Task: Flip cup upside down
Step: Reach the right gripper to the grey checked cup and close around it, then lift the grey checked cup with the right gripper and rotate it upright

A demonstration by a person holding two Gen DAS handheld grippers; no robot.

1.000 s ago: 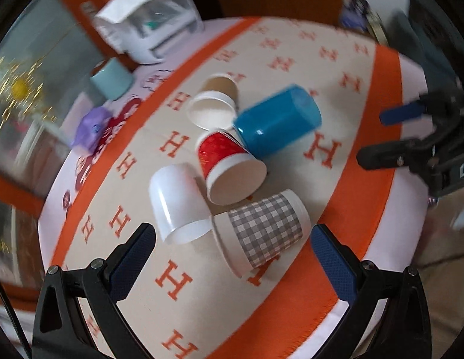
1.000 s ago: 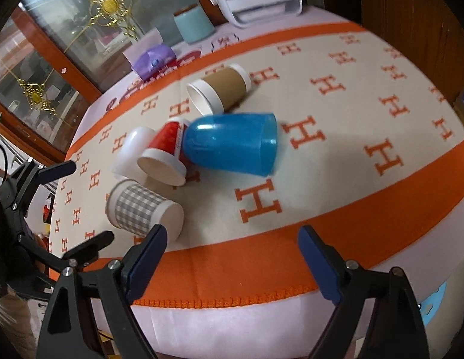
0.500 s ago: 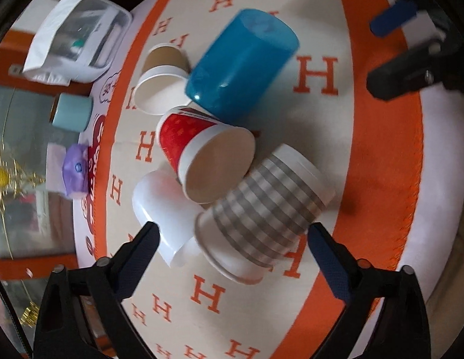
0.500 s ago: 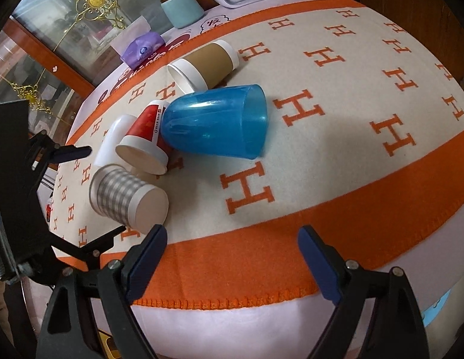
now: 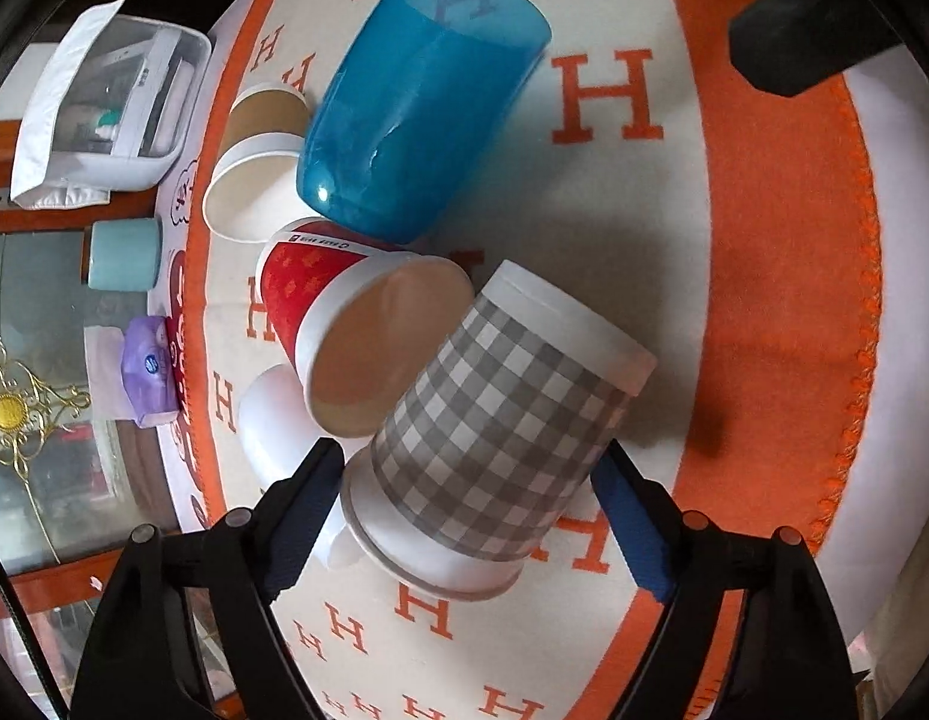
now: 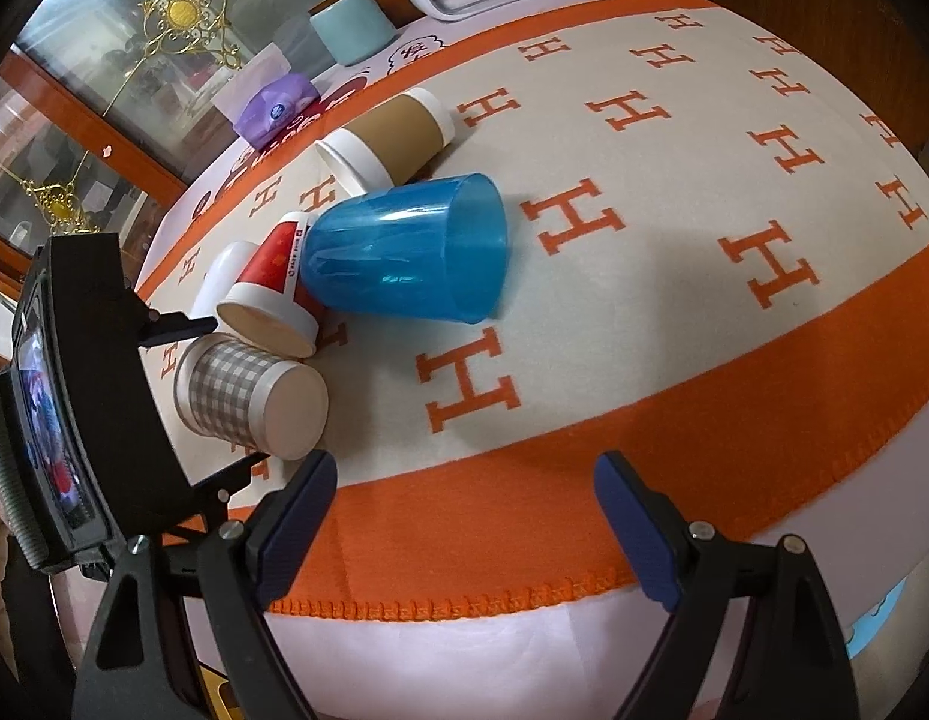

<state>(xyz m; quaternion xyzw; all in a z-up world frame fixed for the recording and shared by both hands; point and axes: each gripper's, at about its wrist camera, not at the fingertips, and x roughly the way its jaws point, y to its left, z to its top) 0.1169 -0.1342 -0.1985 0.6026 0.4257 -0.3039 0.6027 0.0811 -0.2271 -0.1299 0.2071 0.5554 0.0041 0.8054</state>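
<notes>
Closing in over the last second, the left hand-held gripper [image 5: 473,480] now straddles the checked paper cup [image 5: 500,438], fingers spread and not yet pinching, while the cup lies on its side at the counter's [image 5: 764,276] near edge, unflipped.

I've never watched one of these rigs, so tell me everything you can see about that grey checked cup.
The grey checked cup looks like paper, with a white rim and white base. It lies on its side on the H-patterned blanket, leaning against the red cup, between the open fingers of the left gripper. Whether the pads touch it is unclear.
</notes>
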